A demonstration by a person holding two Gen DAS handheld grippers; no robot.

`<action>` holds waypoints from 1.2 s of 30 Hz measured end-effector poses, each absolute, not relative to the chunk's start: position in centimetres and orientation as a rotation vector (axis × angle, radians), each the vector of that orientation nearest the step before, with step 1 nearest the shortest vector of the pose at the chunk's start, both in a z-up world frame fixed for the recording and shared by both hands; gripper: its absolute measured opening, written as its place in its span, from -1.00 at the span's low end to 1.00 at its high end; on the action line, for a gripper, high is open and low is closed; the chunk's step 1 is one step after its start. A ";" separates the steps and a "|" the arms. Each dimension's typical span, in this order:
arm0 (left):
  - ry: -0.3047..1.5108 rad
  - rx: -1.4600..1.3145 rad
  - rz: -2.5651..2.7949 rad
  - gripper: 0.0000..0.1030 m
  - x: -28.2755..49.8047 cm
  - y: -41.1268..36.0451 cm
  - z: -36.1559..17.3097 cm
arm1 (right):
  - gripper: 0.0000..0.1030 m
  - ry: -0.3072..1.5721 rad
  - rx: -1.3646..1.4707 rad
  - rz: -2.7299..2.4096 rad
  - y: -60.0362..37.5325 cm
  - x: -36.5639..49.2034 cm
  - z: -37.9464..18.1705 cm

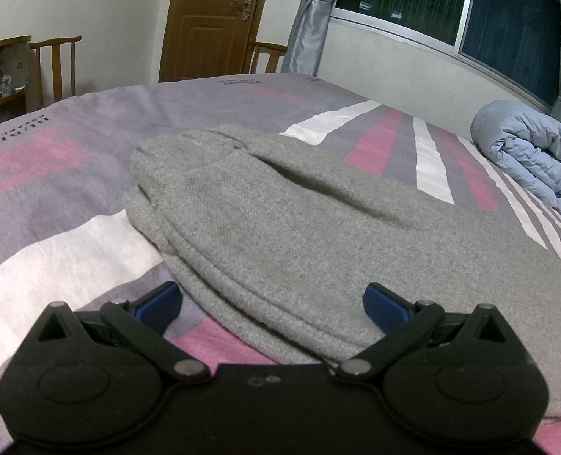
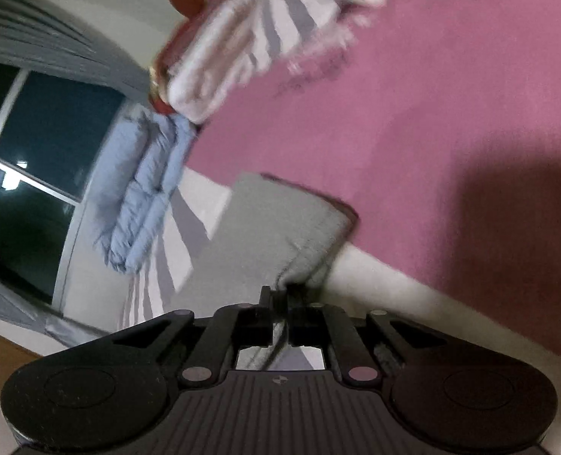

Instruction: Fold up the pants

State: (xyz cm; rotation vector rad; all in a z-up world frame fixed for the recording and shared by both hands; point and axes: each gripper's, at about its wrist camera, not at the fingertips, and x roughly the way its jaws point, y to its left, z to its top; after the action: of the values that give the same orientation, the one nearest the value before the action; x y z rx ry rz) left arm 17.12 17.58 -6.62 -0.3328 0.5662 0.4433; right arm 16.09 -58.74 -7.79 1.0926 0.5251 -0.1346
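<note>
My left claw [image 1: 272, 303] gapes wide over the folded grey knit pants [image 1: 280, 212] on the striped bed [image 1: 52, 174]; my right claw [image 2: 280, 295] pinches their corner at twelve o'clock.

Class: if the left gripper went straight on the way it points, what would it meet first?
Most likely the grey pants, which lie right ahead of the open left gripper on the bed; exact depth is unclear.
</note>
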 end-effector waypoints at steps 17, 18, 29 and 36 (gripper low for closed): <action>0.513 -0.406 0.435 0.81 14.8 20.0 -4.5 | 0.21 0.450 0.894 -0.165 -57.4 12.0 -3.6; 0.504 -0.430 0.435 0.75 14.3 20.6 -4.1 | 0.21 0.460 0.870 -0.159 -57.1 11.7 -3.4; 0.516 -0.697 0.372 -0.01 16.2 28.3 -3.3 | 0.21 0.505 0.910 -0.155 -53.9 11.4 -4.5; 0.617 -0.595 0.337 -0.58 20.1 29.1 -4.1 | 0.21 0.519 0.941 -0.165 -53.3 12.0 -5.1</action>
State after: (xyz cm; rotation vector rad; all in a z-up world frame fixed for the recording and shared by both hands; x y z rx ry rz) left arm 20.11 29.09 -4.08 -0.5949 0.6168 0.3367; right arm 12.05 -53.32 -5.12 0.9413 0.5190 -0.1654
